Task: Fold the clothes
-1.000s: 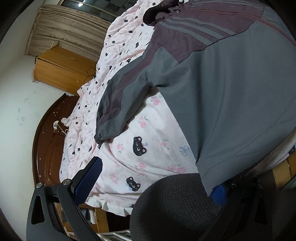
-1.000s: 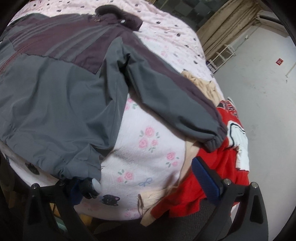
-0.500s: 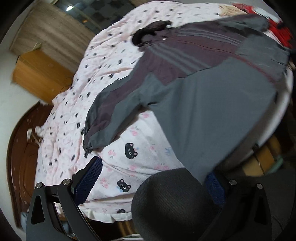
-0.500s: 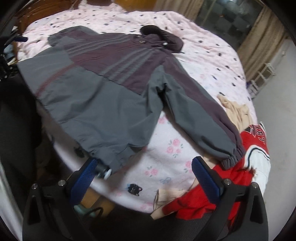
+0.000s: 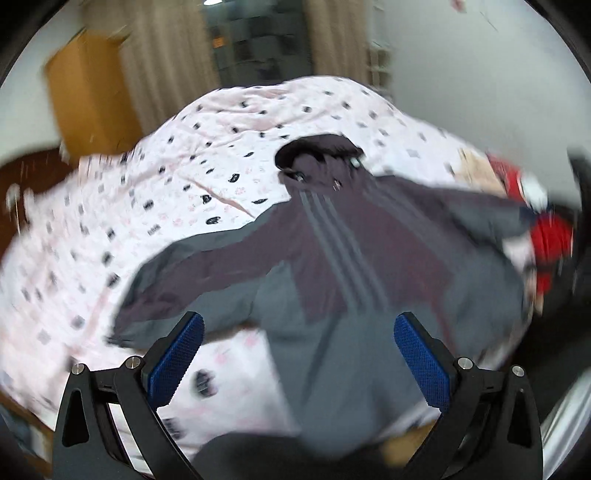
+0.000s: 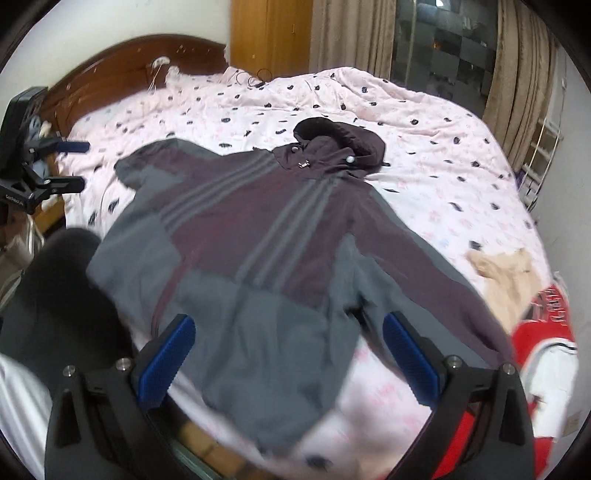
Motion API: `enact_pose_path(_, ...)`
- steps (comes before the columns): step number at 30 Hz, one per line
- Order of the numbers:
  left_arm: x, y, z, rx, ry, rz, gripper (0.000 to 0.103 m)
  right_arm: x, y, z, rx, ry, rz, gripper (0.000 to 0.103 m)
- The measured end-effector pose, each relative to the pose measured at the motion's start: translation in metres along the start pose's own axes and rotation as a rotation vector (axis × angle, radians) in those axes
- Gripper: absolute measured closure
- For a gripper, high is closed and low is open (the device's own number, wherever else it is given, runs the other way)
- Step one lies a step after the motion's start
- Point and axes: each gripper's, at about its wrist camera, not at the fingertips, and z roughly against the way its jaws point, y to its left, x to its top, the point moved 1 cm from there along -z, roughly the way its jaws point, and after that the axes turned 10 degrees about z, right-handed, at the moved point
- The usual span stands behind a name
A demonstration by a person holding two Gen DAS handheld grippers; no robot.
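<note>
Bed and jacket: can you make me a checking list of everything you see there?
Surface: bed with pink cat-print cover.
Job's things: grey and maroon jacket spread flat, hood away from the grippers, sleeves out.
Clutter: red garment and beige garment at the bed's right edge.
Grippers: left gripper open, empty; right gripper open, empty.
Cables: thin dark cord near the headboard.
Surroundings: curtains, wooden cabinet.

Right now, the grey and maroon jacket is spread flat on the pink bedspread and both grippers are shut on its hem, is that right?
Not quite: the jacket does lie spread on the bedspread, but the left gripper and right gripper are both open, holding nothing, as each wrist view shows.
</note>
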Motion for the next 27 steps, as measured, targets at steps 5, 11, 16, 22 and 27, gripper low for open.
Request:
enact_pose_path(5, -0.001, 0.001, -0.054, 0.039, 0.059, 0.063, 0.001, 0.004, 0.001, -0.051, 0.054, 0.054, -0.044, 0.0)
enact_pose_path(11, -0.021, 0.022, -0.105, 0.152, 0.212, 0.124, 0.0, -0.017, -0.015, -0.093, 0.006, 0.164, -0.069, 0.0)
enact_pose_path(16, -0.017, 0.032, -0.09, 0.126, 0.171, 0.18, 0.0, -0.016, -0.024, -0.08, 0.032, 0.136, -0.082, 0.001)
enact_pose_path(22, -0.003, 0.037, -0.043, 0.148, 0.006, 0.182, 0.0, 0.005, -0.04, -0.05, 0.082, 0.056, -0.134, 0.0)
enact_pose_path(27, 0.006, 0.078, -0.039, 0.342, -0.04, 0.273, 0.0, 0.03, -0.064, -0.038, 0.078, -0.003, -0.2, 0.0)
